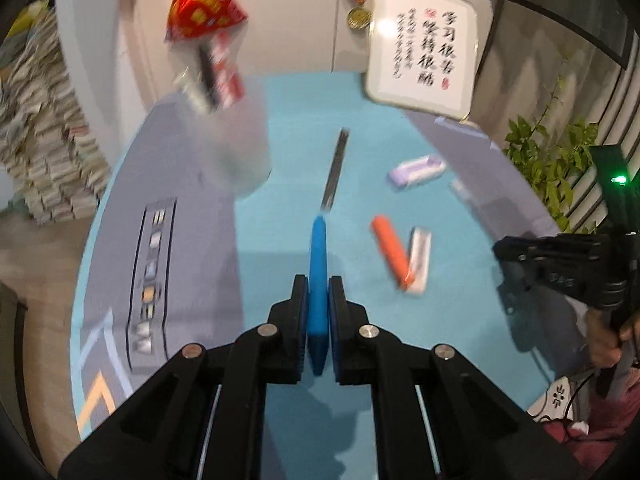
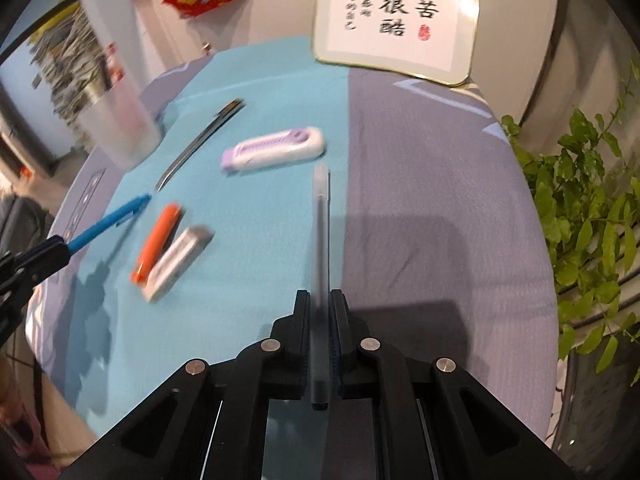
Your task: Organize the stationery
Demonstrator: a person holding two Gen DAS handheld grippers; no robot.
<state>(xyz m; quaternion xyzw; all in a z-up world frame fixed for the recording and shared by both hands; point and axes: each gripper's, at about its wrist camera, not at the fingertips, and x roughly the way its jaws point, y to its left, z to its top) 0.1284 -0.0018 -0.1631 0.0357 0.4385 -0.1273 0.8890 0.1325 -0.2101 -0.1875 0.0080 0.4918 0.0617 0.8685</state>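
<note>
**Gripping a pen in each hand above the blue mat**

Pinching a blue pen (image 1: 318, 280) between its two pads, the left gripper (image 1: 319, 292) is holding it in the lower centre of the left wrist view, with the pen's tip pointing up the frame toward a thin dark pen (image 1: 336, 172) lying on the mat (image 1: 280, 240). The right gripper (image 2: 320, 308) is squeezing a clear pen (image 2: 321, 264) the same way, the barrel running straight up the middle of the right wrist view from between the closed pads.

Sitting at the upper left of both views, a frosted plastic cup (image 1: 240, 144) is standing on the mat, and blur is making its contents hard to read; they may be a few pens or rulers. An orange marker (image 2: 158, 240) is lying left of centre in the right wrist view, touching a white eraser (image 2: 178, 260) just beside it. Farther up the frame, a purple and white correction tape (image 2: 274, 150) is resting on the mat, near the dark pen.

Leaning at the top of both views, a framed calligraphy sign (image 2: 400, 16) is standing at the mat's far edge. A red packet (image 1: 204, 4) is hanging at the upper left, and a green leafy plant (image 2: 592, 208) is filling the right edge.
</note>
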